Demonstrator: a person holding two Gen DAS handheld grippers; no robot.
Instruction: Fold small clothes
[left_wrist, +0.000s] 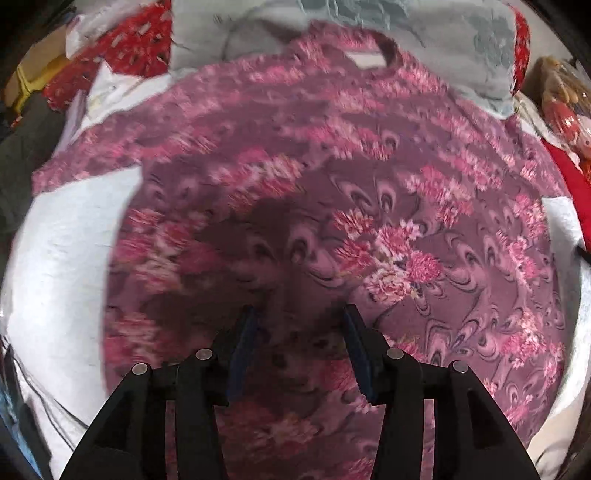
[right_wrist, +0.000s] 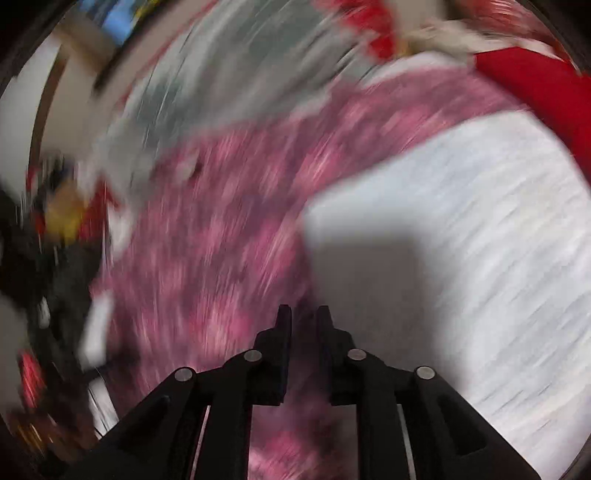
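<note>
Floral pink garment (left_wrist: 332, 206) lies spread flat on the white sheet (left_wrist: 70, 266), its neckline at the far edge toward the grey pillow (left_wrist: 424, 48). Your left gripper (left_wrist: 301, 314) hangs over the middle of that garment with its jaws spread and nothing between the blue pads (left_wrist: 245, 343); the fabric beneath sits in its shadow. Your right gripper (right_wrist: 304, 314) points at the garment's (right_wrist: 221, 229) edge where it meets the bare sheet (right_wrist: 461, 240). Its jaws stand slightly apart, a narrow gap showing, and no cloth is caught in them. That view is badly smeared. A red cloth (right_wrist: 543, 96) lies beyond the garment's far corner.
</note>
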